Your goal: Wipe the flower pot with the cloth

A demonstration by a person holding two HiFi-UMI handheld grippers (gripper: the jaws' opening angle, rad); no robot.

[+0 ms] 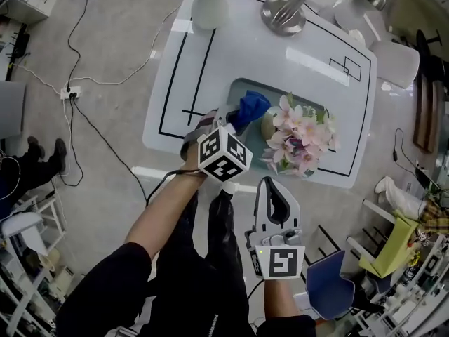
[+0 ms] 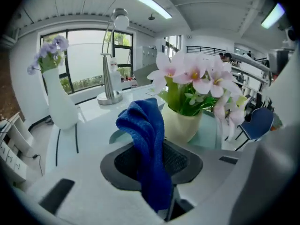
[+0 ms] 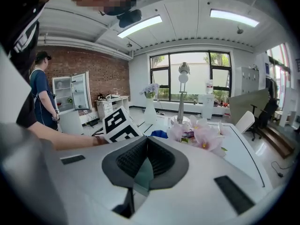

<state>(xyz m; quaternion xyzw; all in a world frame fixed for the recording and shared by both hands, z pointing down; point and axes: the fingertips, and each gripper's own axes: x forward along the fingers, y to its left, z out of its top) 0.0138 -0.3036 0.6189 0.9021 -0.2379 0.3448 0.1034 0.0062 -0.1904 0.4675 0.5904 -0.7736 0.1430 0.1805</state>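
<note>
A cream flower pot [image 1: 269,126] with pink flowers [image 1: 298,135] stands on a teal tray [image 1: 242,88] on the white table. My left gripper [image 1: 231,121] is shut on a blue cloth [image 1: 251,108] just left of the pot. In the left gripper view the cloth [image 2: 149,144] hangs folded between the jaws, and the pot [image 2: 182,123] sits close behind it; I cannot tell whether they touch. My right gripper [image 1: 272,184] hovers shut at the table's near edge, below the flowers, holding nothing.
A white vase [image 1: 210,5] and a metal lamp base [image 1: 284,14] stand at the table's far side. Black lines mark the tabletop [image 1: 175,83]. A blue chair [image 1: 330,286] is near my right arm. Cables run over the floor at left.
</note>
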